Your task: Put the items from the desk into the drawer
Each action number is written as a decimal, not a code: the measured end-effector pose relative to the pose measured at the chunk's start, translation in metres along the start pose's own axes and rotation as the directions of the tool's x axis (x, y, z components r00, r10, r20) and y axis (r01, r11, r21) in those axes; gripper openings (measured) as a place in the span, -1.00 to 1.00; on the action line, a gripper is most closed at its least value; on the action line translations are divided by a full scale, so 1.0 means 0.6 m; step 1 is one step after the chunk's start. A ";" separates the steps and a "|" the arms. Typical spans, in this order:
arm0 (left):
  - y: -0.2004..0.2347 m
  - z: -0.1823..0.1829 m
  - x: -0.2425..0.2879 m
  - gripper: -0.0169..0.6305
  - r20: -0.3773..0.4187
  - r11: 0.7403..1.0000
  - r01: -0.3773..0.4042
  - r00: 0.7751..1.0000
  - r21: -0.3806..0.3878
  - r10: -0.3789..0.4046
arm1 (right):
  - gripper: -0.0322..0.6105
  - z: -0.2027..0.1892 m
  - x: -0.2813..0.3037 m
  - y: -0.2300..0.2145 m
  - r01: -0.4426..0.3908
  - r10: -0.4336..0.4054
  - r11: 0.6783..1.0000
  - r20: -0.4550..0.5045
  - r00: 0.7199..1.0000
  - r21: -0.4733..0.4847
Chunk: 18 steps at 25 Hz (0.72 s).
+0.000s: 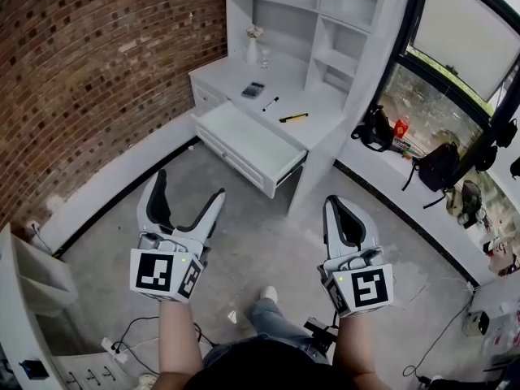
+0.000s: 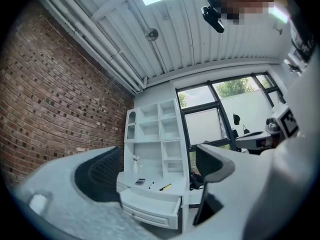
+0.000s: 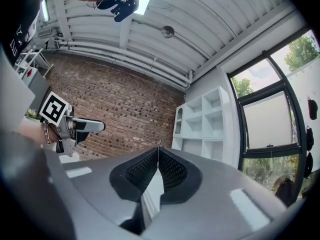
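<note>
The left gripper (image 1: 189, 187) is released: its jaws stand wide apart with nothing between them, and in the left gripper view (image 2: 157, 166) only the far desk shows through the gap. The right gripper (image 1: 337, 203) is clenched on nothing; in its own view (image 3: 158, 151) the two dark pads meet at the tips. Both hang over the floor (image 1: 252, 250), well apart from the desk (image 1: 219, 75).

The floor is bare grey concrete with cables near the person's feet. A brick wall (image 1: 81, 71) runs along the left. The white desk stands against it under white shelves (image 1: 325, 23), with a large window (image 1: 463, 31) to the right and dark bags on the ledge below it.

One drawer (image 1: 248, 145) is pulled out, and its inside looks bare. Three small items lie on the desktop: one dark flat block (image 1: 253, 89), one black pen (image 1: 270, 103) and one yellow stick (image 1: 293, 118). One vase (image 1: 253, 49) stands at the back.
</note>
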State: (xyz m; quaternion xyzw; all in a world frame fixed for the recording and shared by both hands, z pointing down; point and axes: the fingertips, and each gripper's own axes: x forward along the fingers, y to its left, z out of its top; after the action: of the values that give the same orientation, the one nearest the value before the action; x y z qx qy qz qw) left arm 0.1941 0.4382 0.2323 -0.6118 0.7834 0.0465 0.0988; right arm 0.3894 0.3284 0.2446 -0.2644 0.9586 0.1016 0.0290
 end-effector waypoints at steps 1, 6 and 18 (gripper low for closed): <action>0.006 -0.004 0.027 0.55 -0.004 1.000 -0.004 1.000 0.001 0.004 | -0.86 -0.005 0.024 -0.016 -0.002 0.002 1.000 -0.004 1.000 -0.003; 0.018 -0.027 0.155 0.55 -0.023 1.000 -0.013 1.000 0.007 0.013 | -0.86 -0.019 0.130 -0.100 -0.019 0.019 1.000 0.001 1.000 -0.002; 0.029 -0.098 0.338 0.54 -0.094 0.999 -0.026 0.995 0.042 0.030 | -0.86 -0.073 0.279 -0.220 -0.052 0.053 0.998 -0.021 0.998 0.018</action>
State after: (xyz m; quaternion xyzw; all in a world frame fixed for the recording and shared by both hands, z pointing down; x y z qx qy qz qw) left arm 0.1246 0.2387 0.2460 -0.6001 0.7966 0.0029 0.0732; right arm 0.3133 0.1242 0.2453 -0.2399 0.9663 0.0909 0.0185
